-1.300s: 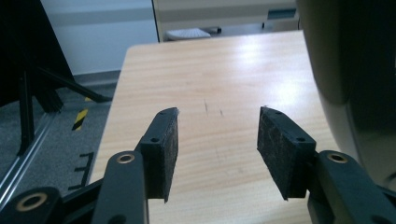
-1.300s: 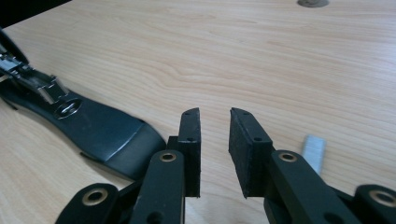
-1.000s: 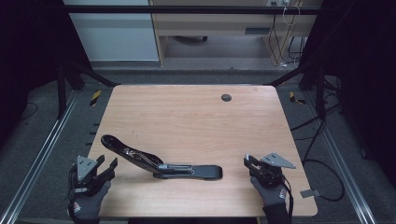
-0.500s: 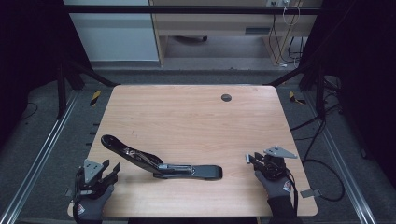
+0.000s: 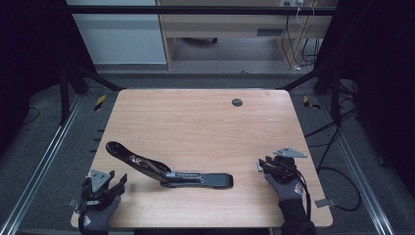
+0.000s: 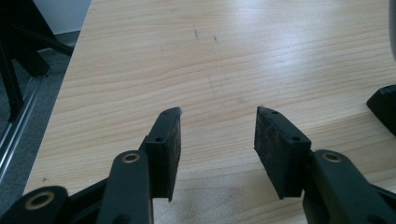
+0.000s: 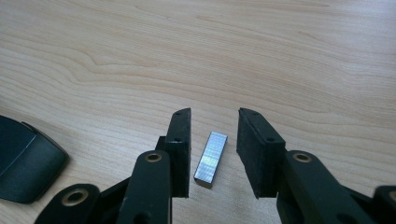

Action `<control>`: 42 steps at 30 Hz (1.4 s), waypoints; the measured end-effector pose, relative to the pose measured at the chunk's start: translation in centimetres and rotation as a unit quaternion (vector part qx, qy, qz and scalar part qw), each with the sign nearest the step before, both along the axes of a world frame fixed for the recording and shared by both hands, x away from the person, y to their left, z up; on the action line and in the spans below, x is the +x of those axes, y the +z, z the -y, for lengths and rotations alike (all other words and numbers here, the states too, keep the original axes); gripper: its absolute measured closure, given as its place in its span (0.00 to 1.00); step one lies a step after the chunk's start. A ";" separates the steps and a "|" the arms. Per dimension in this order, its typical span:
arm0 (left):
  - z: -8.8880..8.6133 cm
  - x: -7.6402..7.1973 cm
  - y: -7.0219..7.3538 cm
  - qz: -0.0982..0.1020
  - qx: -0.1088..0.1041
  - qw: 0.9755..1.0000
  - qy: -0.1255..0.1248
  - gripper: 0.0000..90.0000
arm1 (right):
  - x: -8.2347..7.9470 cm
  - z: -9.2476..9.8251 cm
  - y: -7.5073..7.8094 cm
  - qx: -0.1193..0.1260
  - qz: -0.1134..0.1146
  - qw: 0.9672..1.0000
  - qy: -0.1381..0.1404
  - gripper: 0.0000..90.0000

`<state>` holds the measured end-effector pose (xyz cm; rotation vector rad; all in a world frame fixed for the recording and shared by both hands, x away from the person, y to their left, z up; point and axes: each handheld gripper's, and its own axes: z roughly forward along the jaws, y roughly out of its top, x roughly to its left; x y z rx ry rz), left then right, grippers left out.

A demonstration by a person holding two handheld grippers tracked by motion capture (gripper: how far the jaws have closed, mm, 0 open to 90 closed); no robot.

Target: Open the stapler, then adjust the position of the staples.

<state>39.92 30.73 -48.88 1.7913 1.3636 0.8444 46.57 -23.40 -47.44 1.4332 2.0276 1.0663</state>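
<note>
A black stapler lies swung open on the wooden table, its upper arm pointing back left. Its rounded end shows at the left of the right gripper view. A short silver strip of staples lies flat on the wood between the pads of my right gripper, touching neither one. Those jaws have just been opening, and the right gripper sits right of the stapler. My left gripper is open over bare wood, with nothing between its pads. It stands near the front left corner.
A dark round grommet hole sits at the back of the table. A black corner of the stapler edges into the right of the left gripper view. Metal frame rails and cables run along both sides of the table.
The right gripper's jaws have spread wider and the hand has shifted slightly. The left hand and the stapler have stayed put.
</note>
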 end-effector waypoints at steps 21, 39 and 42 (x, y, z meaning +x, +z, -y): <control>0.0 0.2 -0.3 -0.009 0.001 1.000 -0.003 0.55 | 2.1 -1.2 0.4 -0.030 -0.045 0.999 0.003 0.75; 0.3 0.3 -0.4 -0.013 0.007 1.000 -0.005 0.55 | 2.5 -1.4 -0.1 -0.050 -0.074 0.996 -0.003 0.81; 0.3 0.3 -0.4 -0.015 0.008 1.000 -0.006 0.55 | 2.5 -1.4 -0.2 -0.046 -0.082 0.996 -0.006 0.82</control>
